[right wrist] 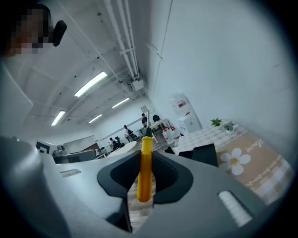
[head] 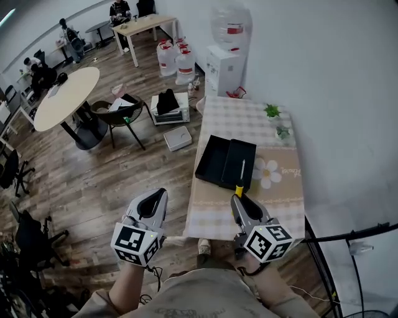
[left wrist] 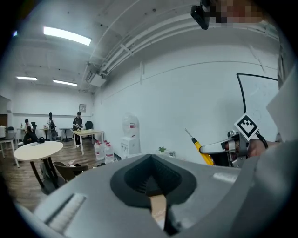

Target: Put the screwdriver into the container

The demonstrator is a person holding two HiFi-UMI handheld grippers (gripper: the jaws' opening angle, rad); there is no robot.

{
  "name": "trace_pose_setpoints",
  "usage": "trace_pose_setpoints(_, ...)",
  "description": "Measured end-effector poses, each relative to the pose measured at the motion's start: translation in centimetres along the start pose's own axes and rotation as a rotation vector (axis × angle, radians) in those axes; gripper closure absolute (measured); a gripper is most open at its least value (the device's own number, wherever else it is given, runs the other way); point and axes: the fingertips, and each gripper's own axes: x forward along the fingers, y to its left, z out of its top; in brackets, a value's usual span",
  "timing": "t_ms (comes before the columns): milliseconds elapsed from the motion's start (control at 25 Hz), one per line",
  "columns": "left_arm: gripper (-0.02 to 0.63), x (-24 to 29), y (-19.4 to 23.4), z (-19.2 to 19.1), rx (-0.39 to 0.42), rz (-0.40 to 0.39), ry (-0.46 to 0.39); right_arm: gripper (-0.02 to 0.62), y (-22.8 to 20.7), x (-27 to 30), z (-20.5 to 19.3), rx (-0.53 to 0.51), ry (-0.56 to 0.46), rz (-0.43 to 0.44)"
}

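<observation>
One yellow-handled screwdriver (right wrist: 145, 162), clamped in the right hand-held gripper (head: 239, 200) (the nearer), points shaft-first at the black rectangular container (head: 212, 159) ahead.

1. Two grippers up: the left gripper (head: 159, 194) and the right gripper (head: 237, 200).
2. One screwdriver (head: 240, 176), yellow handle.
3. One black container (head: 211, 159), and I count two compartments in it.
4. Plants, that's two: a near plant (head: 283, 132) and a far plant (head: 272, 111).
5. Tables, three clear ones: the checked table (head: 249, 121), the round table (head: 65, 96), the long table (head: 146, 25).
6. One dispenser (head: 222, 68).
7. Jugs on the floor: first jug (head: 165, 57), second jug (head: 185, 66); any more behind them I can't tell.
8. People at the far end, three: one person (head: 119, 9), another person (head: 69, 37), a third person (head: 34, 69).
</observation>
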Motion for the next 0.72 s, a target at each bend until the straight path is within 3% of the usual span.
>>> trace_pose_setpoints(280,0.606,9.1,1.1,-2.5,-0.003,-0.045,0.1,0.488,-6.4,7.1,-2.0,0.13,0.1,-0.051)
trace_pose_setpoints(720,0.606,16.6,3.3,-6.2,-0.046,-0.116,0.223,0.489,-9.5,13.5,-5.0,0.225,0.207,-0.142)
